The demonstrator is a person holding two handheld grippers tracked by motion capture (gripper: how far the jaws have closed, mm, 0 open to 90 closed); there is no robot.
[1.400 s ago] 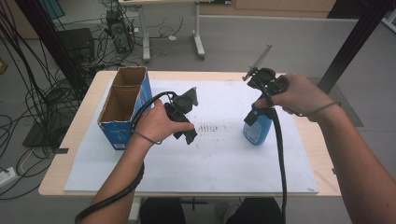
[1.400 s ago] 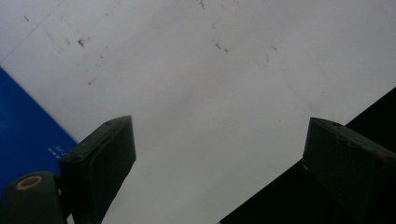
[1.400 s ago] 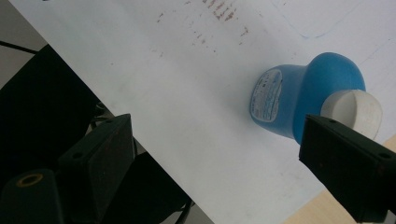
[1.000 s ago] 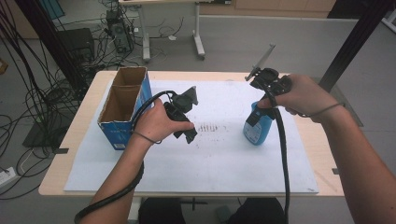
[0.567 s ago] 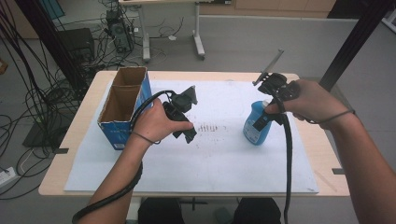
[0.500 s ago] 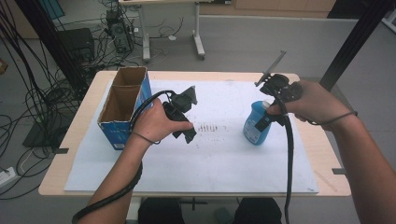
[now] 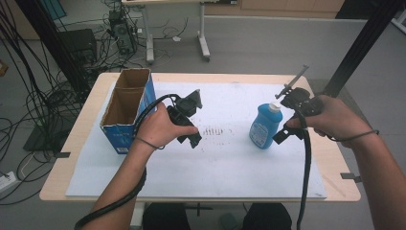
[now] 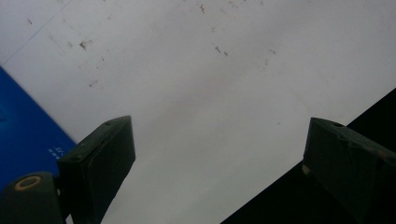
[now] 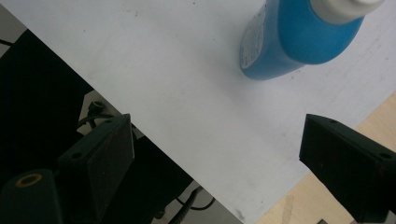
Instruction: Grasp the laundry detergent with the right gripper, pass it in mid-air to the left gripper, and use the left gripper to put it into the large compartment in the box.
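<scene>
A blue bottle (image 7: 264,127) with a white cap stands upright on the white sheet (image 7: 215,163), right of centre. In the right gripper view the blue bottle (image 9: 299,37) sits ahead of the jaws, apart from them. My right gripper (image 7: 282,135) is just to the bottle's right, open, nothing between its fingers (image 9: 100,154). My left gripper (image 7: 189,122) hangs over the sheet's middle-left, open and empty, beside the blue carton (image 7: 125,110). The left gripper view looks down on the bare white sheet (image 8: 196,93) with the carton's blue wall (image 8: 23,130) at the left.
The open cardboard carton with two compartments stands at the table's left. The wooden table edge (image 7: 335,158) shows right of the sheet. A dark smudge (image 7: 215,130) marks the sheet's centre. Cables and a desk leg (image 7: 203,33) lie on the floor beyond.
My right gripper has drawn back to the right, off the bottle, which stays standing. The left gripper has not moved.
</scene>
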